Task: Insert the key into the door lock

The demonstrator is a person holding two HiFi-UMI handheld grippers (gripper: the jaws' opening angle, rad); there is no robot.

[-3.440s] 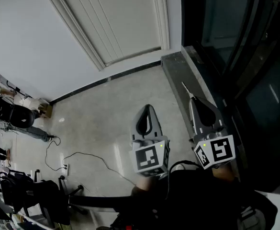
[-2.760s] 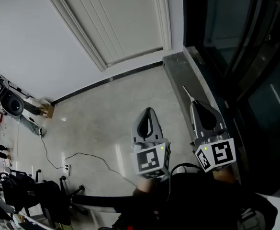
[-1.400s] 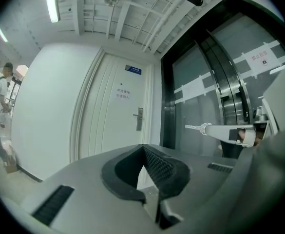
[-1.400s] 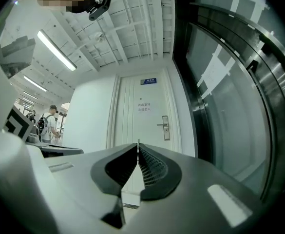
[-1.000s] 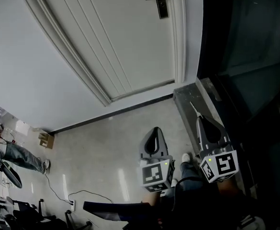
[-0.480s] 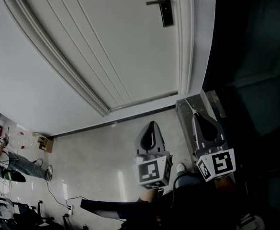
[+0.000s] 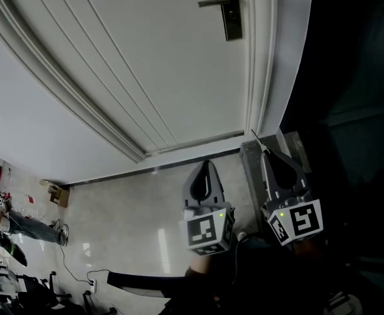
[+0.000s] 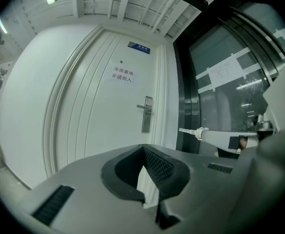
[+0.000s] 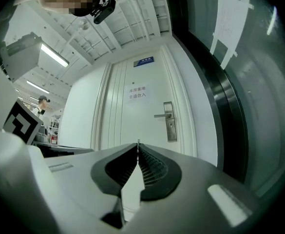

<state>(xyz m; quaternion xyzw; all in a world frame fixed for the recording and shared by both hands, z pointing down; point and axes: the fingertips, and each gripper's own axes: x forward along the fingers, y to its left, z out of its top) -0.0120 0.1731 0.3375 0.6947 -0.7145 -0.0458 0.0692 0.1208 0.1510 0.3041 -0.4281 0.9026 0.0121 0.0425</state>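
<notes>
The white door (image 7: 146,58) carries a dark metal lock plate (image 7: 230,8) with a lever handle (image 7: 211,3), far above both grippers in the head view. My right gripper (image 7: 265,153) is shut on a thin key (image 7: 257,140) that sticks out past its tips toward the door frame. In the right gripper view the key (image 9: 138,145) shows edge-on between the closed pads, with the lock plate (image 9: 169,122) ahead and slightly right. My left gripper (image 7: 205,164) is shut and holds nothing. Its own view has the lock plate (image 8: 146,115) ahead and the key (image 8: 191,130) at the right.
A dark glass wall (image 7: 349,77) runs along the right, with a grey stone ledge (image 7: 252,172) at its foot. Two signs (image 8: 122,75) hang on the door. A cardboard box (image 7: 55,193), cables and clutter lie on the floor at lower left.
The view has closed in on the door and tilted up, so the lock plate and handle came into sight at the top. Both grippers keep their shut stance.
</notes>
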